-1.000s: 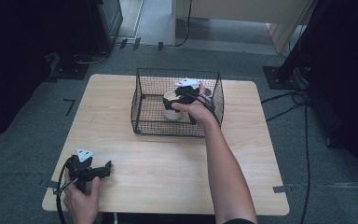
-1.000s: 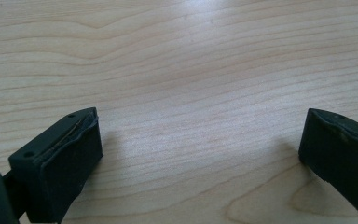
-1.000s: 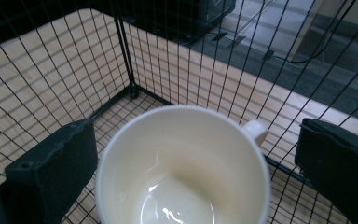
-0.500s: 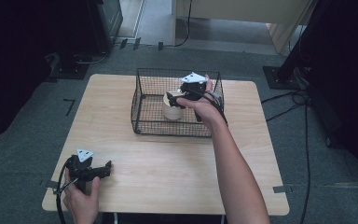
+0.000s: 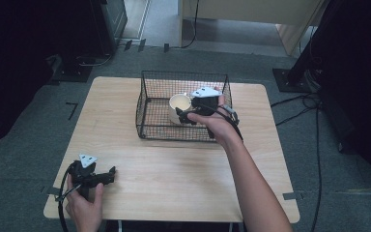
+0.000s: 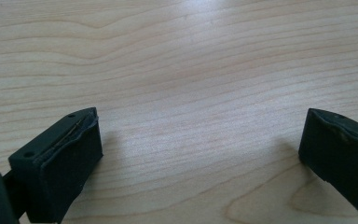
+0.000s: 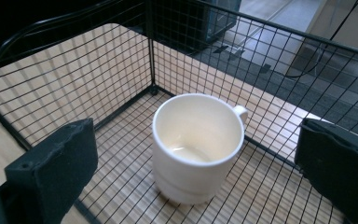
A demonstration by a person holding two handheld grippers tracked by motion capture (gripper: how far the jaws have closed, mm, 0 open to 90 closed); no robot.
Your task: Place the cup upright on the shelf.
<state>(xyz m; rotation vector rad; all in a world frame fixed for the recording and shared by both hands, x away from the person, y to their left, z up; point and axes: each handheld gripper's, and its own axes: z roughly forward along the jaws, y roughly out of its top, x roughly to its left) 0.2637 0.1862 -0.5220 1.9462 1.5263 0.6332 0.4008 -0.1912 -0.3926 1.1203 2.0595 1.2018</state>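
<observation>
the cream mug (image 7: 197,144) stood upright in the wire basket (image 5: 149,104) near the table's (image 5: 174,169) far edge, right gripper (image 7: 191,163) wide above it, gripping nothing; left gripper (image 6: 200,154) wide, idle at the near-left corner. best to descend straight, jaws straddling the rim, clear of the mesh

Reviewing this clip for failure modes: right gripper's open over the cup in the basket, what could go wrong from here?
1. The cup stands loose on the basket floor, right gripper open, fingers apart from it: an uneven close may tip it.
2. The wire walls are close: the far finger might snag the mesh.
3. The handle faces away and could catch on lifting.
</observation>
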